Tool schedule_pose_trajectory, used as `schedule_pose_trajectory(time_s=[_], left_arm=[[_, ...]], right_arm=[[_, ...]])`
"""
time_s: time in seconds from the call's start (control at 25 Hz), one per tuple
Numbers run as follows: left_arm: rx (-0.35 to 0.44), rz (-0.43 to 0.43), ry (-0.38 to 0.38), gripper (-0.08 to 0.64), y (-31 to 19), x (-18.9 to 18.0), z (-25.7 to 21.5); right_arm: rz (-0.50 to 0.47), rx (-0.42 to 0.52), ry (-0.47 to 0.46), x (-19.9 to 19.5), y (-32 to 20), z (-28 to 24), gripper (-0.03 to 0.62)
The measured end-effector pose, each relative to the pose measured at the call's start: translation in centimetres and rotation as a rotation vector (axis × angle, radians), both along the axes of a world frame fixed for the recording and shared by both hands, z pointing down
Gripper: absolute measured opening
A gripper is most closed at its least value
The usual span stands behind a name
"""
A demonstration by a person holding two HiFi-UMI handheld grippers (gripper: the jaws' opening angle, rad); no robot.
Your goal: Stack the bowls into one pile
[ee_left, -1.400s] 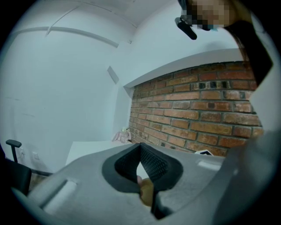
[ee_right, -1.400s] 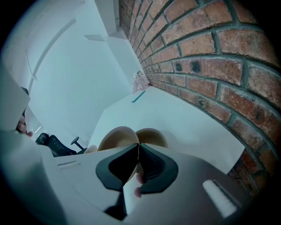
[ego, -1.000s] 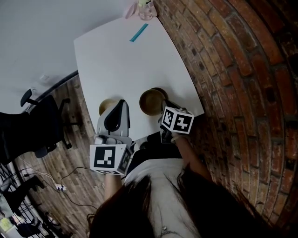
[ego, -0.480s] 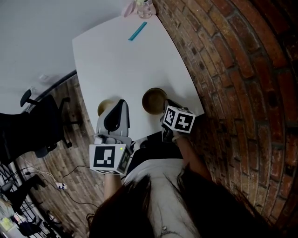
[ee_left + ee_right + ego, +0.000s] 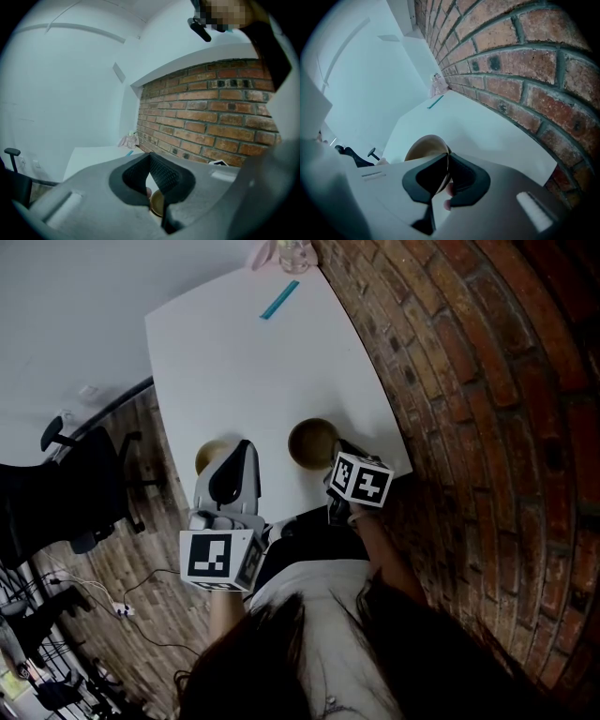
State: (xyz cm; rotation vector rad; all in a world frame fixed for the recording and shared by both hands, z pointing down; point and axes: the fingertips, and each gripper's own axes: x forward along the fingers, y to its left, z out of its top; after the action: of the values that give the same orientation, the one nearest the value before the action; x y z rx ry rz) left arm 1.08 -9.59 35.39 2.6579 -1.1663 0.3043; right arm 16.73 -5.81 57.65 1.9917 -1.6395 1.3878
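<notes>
The right gripper [image 5: 446,161] is clamped on the near rim of a tan bowl [image 5: 425,145], which is at the near right of the white bench [image 5: 244,371], close to the brick wall [image 5: 487,381]. The left gripper [image 5: 150,157] has its jaw tips pressed together with nothing between them, and it hangs over the near left of the bench, partly covering a second bowl [image 5: 210,456] by the near edge. The two bowls are side by side, apart.

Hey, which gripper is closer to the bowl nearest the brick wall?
Right. The right gripper is shut on that bowl's near rim. The left gripper is off to the bowl's left, next to the other bowl at the table's left edge.
</notes>
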Motion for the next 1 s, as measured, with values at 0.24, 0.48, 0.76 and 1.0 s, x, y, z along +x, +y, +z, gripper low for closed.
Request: schedule_pose_trajectory(time_s=[0.24, 0.48, 0.76, 1.0], left_arm=[[-0.004, -0.019, 0.003, 0.002, -0.4, 0.0, 0.0], [-0.005, -0.029, -0.005, 0.002, -0.5, -0.1, 0.2], [-0.004, -0.053, 0.009, 0.002, -0.6, 0.1, -0.1], [-0.005, -0.08, -0.003, 0.002, -0.6, 0.0, 0.0]], right_arm=[[-0.029, -0.019, 0.027, 0.0, -0.2, 0.4, 0.018], [-0.05, -0.034, 0.047, 0.0, -0.4, 0.7, 0.02], [-0.063, -0.033, 0.065, 0.7, -0.5, 0.7, 0.017], [-0.076, -0.021, 0.076, 1.4, -1.1, 0.5, 0.023]])
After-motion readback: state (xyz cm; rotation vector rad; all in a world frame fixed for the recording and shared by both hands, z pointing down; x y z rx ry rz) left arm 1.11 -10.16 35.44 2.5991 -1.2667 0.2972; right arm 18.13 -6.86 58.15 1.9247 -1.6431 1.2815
